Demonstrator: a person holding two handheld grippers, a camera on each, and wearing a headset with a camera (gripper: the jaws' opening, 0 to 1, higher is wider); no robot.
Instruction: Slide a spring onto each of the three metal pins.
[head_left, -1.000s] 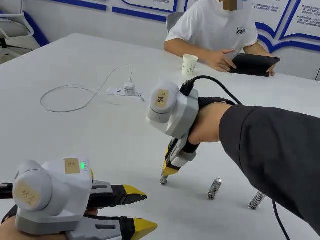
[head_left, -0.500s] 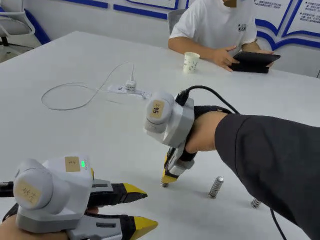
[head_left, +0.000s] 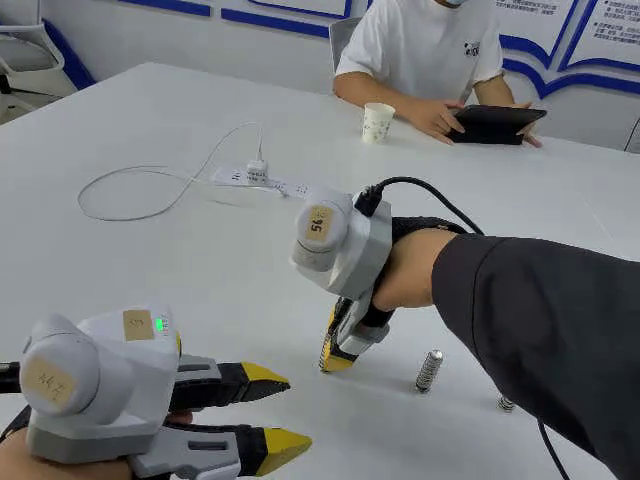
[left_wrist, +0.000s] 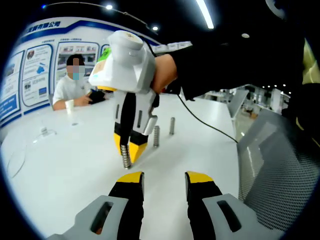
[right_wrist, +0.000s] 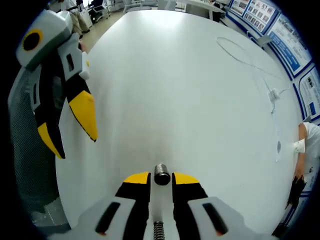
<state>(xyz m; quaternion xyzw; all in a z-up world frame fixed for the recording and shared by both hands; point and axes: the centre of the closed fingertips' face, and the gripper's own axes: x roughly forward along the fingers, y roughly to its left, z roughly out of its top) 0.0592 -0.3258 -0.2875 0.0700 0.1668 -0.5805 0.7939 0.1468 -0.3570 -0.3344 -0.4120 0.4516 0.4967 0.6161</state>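
Observation:
My right gripper (head_left: 335, 360) points down at the white table (head_left: 150, 260), shut on a metal spring (left_wrist: 126, 156) whose end (right_wrist: 161, 175) pokes out between the yellow tips. In the left gripper view that spring's lower end is at the tabletop. Two more springs stand upright to its right: one (head_left: 428, 370) in the open, the other (head_left: 507, 404) half hidden by my dark sleeve. Both springs show behind the right gripper (left_wrist: 131, 147), one (left_wrist: 156, 136) nearer and one (left_wrist: 172, 126) farther. My left gripper (head_left: 285, 412) hovers low at the near left, open and holding nothing.
A white cable and power strip (head_left: 258, 178) lie at the far left. A paper cup (head_left: 377, 122) stands at the far edge, next to a seated person with a tablet (head_left: 495, 124). A mesh chair (left_wrist: 270, 165) is on the right of the left gripper view.
My right gripper has sunk a little toward the table with the spring, whose lower end now hides behind the yellow tips. The sleeve covers more of the rightmost spring. My left gripper has stayed put.

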